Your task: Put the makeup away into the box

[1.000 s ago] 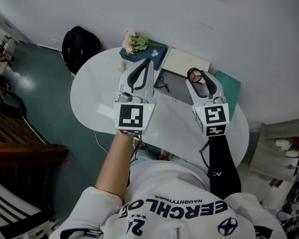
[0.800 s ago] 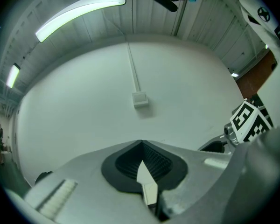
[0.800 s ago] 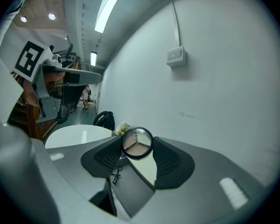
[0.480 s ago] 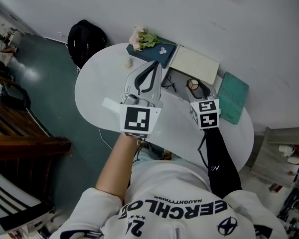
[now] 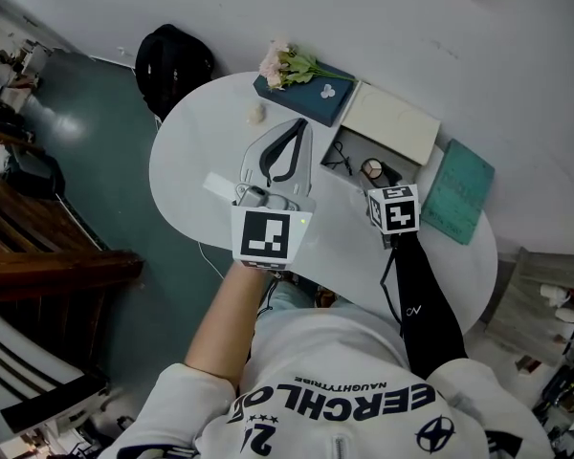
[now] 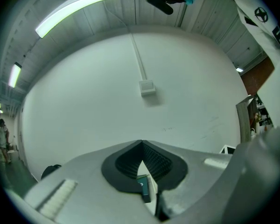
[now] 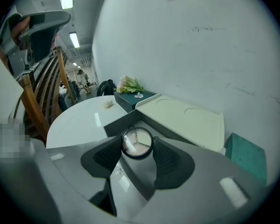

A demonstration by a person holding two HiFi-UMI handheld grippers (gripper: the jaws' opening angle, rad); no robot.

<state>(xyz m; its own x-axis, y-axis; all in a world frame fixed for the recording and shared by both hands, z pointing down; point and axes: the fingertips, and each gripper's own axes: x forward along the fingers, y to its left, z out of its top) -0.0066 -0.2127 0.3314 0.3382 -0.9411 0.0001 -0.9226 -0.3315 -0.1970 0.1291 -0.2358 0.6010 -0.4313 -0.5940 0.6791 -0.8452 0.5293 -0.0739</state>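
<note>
**Me:** Fingers (image 7: 102,157) of my right gripper (image 7: 137,146) are clamped on the round compact (image 7: 136,140). I hold it by its rim only, out at the tips.

**Partner:** Where is it?

**Me:** It's mid-frame in the right gripper view, over the open box (image 7: 115,124). The cream lid (image 7: 186,118) lies back toward the upper right.

**Partner:** What worries you?

**Me:** The grip is thin. If the compact bumps the box wall, I think it could pivot out and fall onto the table (image 5: 196,151). If I let go too high, it may bounce or pop open.

**Partner:** And your left?

**Me:** My left gripper (image 6: 141,143) is closed on nothing, left of the box, so it can't steady anything.
</note>
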